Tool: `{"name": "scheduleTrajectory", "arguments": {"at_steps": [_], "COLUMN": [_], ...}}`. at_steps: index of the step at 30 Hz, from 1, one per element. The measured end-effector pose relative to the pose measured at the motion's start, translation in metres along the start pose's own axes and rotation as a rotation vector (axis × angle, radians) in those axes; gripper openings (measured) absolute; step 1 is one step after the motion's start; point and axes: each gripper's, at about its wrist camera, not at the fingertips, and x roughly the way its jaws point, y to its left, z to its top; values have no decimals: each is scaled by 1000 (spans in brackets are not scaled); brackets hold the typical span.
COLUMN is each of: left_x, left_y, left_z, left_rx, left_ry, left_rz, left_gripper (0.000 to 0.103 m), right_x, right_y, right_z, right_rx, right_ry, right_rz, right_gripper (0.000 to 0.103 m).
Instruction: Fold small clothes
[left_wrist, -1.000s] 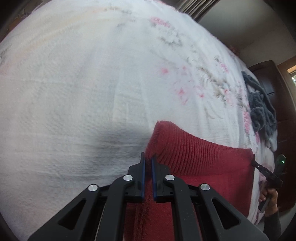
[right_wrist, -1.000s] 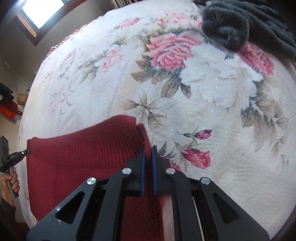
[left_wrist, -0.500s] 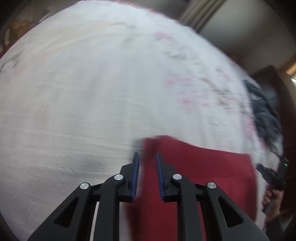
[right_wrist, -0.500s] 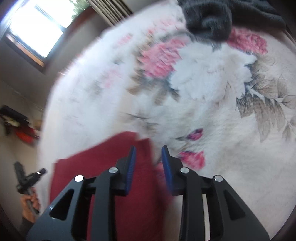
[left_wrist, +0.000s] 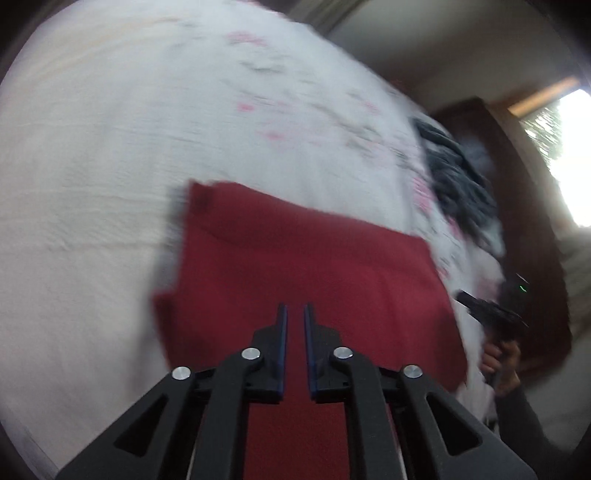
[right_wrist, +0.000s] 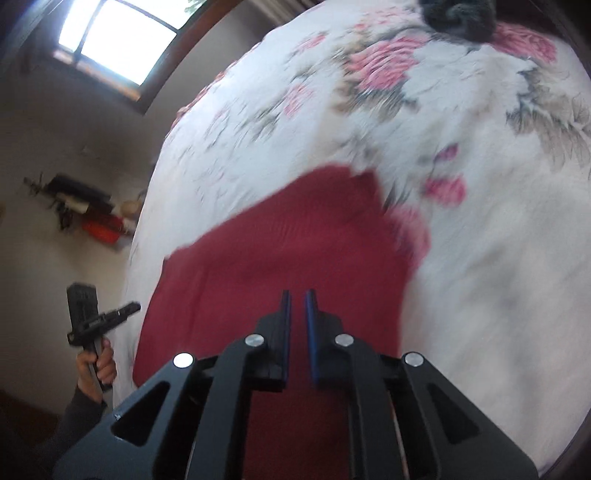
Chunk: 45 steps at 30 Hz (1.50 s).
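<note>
A dark red knit garment lies folded flat on the white floral bedspread, with a straight far edge. My left gripper hovers above its near part, jaws nearly together and nothing between them. In the right wrist view the same red garment lies below my right gripper, which is also closed to a narrow slit and holds nothing. Each camera catches the other gripper at the bed's side, held in a hand: the right gripper and the left gripper.
A dark grey knit garment lies bunched on the far side of the bedspread, also at the top edge as a grey heap. Dark wooden furniture stands past the bed. A wall shelf and a window are at left.
Both grippers let go of the red garment's edge, opened, then drew back and up while closing again. The garment now lies flat on the bed.
</note>
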Motion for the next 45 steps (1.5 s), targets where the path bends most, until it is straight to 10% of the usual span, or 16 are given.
{"name": "scheduleTrajectory", "arguments": {"at_steps": [4,12,20,23,28,32,40,45], "left_x": [28,-31,9,-6,-12,-37,-52,-91], "left_y": [25,-21,13,-3,26,11,6,27], "left_z": [-32,-82,-129,-135,-141,-149,-176,-181], "left_rx": [-14,45,-85,-33,-152,-131,-202,-223], "left_ry": [75,-2,66,32,24,-27,-51,-82], "left_rz": [136,-90,-48,-58,-73,-83,-101,-56], "left_gripper": [3,8,3,27,23,45,54,69], "right_x": [17,-31,-37,-59,-41,-51,57,86], "right_y": [-14,16,-11,0,-23,47,137,151], "right_z": [-36,-75,-116,-114,-127,-135,-167,-170], "right_rx": [-20,-23,-6,-31,27,-131,-254,-294], "right_ry": [41,-2,71,37,98,38,165,216], "right_rz": [-61,46,-51,-42,-125,-135,-1,-122], "right_gripper": [0,8,0,8,0,6,7,11]}}
